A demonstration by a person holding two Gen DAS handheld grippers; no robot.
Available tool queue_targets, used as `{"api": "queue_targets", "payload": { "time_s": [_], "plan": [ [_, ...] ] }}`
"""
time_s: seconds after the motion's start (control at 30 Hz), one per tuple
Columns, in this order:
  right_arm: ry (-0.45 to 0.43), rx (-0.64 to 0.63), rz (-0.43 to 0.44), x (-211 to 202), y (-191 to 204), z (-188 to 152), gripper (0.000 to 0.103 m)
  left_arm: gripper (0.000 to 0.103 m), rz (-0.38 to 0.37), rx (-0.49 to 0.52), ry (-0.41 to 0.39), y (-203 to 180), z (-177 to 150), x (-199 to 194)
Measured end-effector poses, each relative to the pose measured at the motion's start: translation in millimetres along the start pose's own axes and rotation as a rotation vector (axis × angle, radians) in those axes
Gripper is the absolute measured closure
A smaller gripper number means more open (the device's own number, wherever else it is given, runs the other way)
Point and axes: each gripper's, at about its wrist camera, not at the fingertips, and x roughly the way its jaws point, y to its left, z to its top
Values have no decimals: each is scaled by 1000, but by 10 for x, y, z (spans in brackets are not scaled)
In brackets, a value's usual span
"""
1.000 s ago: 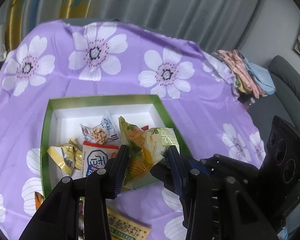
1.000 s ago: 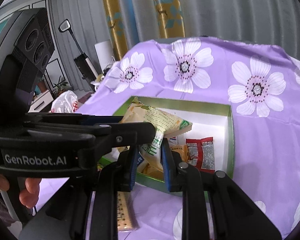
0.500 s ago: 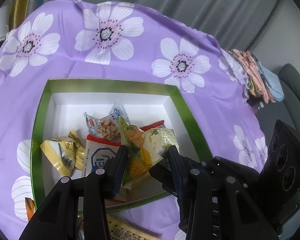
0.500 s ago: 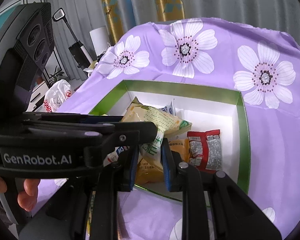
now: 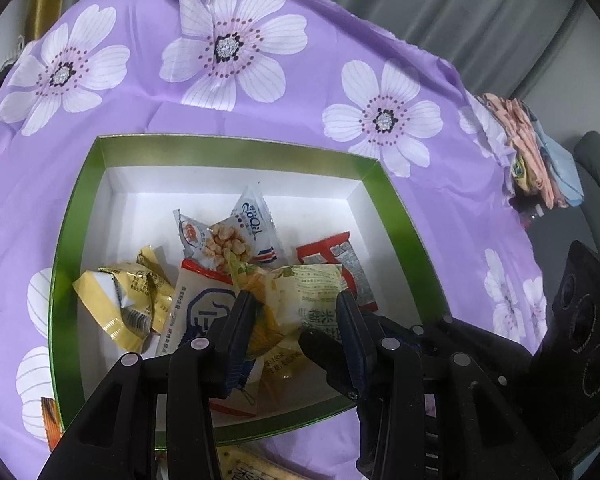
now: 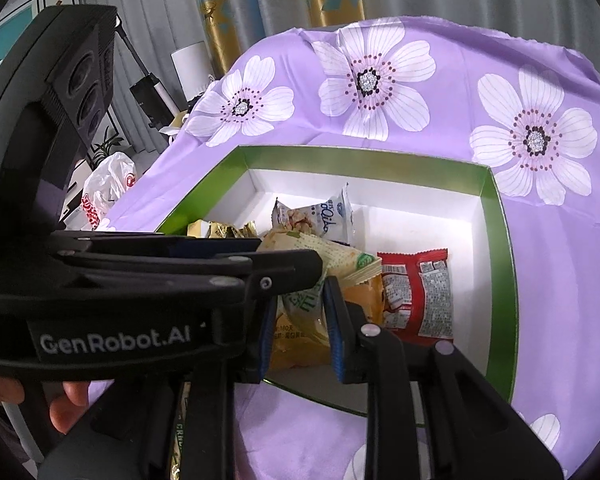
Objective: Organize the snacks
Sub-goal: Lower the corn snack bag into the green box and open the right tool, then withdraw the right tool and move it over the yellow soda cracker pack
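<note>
A crumpled yellow-and-green snack packet [image 5: 300, 292] hangs low over the near part of the green-rimmed white box [image 5: 236, 146], and both grippers have it. My left gripper [image 5: 294, 312] is shut on its yellow end. My right gripper [image 6: 300, 324] grips the green-printed end [image 6: 304, 300]; its jaws are opening, and the pads still touch the packet. In the right wrist view the left gripper's fingers [image 6: 220, 268] cross from the left. The box [image 6: 364, 160] holds a peanut packet [image 5: 228, 240], a red packet [image 6: 416, 300], gold packets [image 5: 128, 300] and a white packet [image 5: 196, 308].
The purple flowered cloth [image 5: 228, 92] covers the table. A cracker packet [image 5: 252, 464] lies on it just in front of the box, an orange one [image 5: 50, 420] at the left. Folded clothes [image 5: 536, 152] sit at the far right edge. A hand [image 6: 72, 400] holds the left gripper.
Both grippers came down and forward with the shared packet, from the box's near rim to low over its inside. The right gripper's jaws stand slightly wider.
</note>
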Motion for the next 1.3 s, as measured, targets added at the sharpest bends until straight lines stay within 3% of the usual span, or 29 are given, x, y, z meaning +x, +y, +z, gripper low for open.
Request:
{"api": "queue_targets", "payload": {
  "time_s": [0.57, 1.0, 1.3],
  "plan": [
    [56, 34, -8, 63, -67, 1, 65, 56, 30, 5, 97, -32, 45, 182],
    [65, 48, -13, 71, -87, 12, 63, 53, 27, 34, 138, -83, 75, 233],
    [48, 60, -28, 27, -104, 29, 42, 36, 21, 41, 149, -120, 48, 287]
  ]
}}
